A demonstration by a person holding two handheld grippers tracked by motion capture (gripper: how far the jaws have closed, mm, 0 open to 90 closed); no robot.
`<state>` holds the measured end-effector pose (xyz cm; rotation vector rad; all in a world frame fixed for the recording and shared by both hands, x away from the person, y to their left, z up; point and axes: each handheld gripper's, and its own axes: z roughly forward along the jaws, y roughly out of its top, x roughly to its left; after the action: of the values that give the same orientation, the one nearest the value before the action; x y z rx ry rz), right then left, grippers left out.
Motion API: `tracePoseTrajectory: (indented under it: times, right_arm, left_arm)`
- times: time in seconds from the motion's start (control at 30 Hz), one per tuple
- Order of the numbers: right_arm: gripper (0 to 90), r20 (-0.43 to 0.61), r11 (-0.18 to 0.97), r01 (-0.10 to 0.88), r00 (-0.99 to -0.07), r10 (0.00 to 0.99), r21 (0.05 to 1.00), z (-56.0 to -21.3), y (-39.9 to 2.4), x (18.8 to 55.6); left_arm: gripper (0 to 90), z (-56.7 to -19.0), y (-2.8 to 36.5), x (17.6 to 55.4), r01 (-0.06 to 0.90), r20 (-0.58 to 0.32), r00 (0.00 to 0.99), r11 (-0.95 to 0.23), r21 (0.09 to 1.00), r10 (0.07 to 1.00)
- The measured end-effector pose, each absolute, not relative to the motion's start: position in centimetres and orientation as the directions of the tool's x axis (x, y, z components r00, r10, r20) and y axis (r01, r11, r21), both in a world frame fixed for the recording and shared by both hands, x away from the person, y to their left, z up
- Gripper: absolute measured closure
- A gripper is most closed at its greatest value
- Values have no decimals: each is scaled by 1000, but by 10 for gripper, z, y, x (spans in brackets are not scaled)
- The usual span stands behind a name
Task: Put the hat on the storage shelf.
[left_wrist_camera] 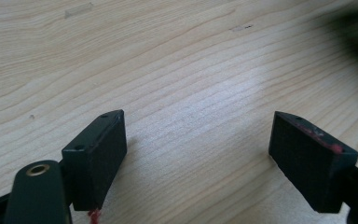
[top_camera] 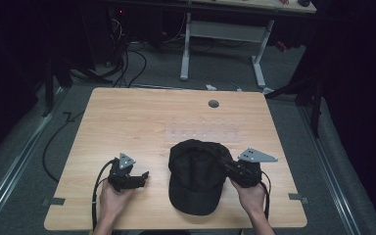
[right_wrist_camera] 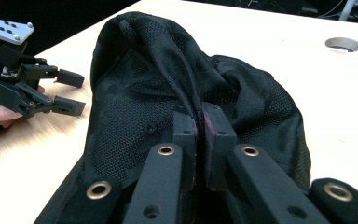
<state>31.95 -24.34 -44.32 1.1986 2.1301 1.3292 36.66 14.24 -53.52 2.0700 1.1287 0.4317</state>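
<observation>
High view: one black cap (top_camera: 196, 176), two grippers, one table (top_camera: 127, 117).

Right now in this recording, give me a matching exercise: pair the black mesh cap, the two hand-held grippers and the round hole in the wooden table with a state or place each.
Things:
1. black mesh cap
2. left gripper
3. right gripper
4. round hole in the wooden table

States or places:
A. jaws open, nothing between them, over bare wood
B. at the table's far edge, away from the person
C. lying near the table's front edge, pinched on one side
D. jaws shut on a fold of fabric

Pairs: 1-C, 2-A, 3-D, 4-B
</observation>
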Motion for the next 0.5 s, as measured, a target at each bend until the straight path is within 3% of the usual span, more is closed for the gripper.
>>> tracePoseTrajectory:
  times: [0.5]
  right_arm:
    - [856, 118, 201, 432, -606, 787, 879, -430, -244, 323]
  left_arm:
    - [176, -523, 136, 357, 554, -120, 653, -364, 749, 748]
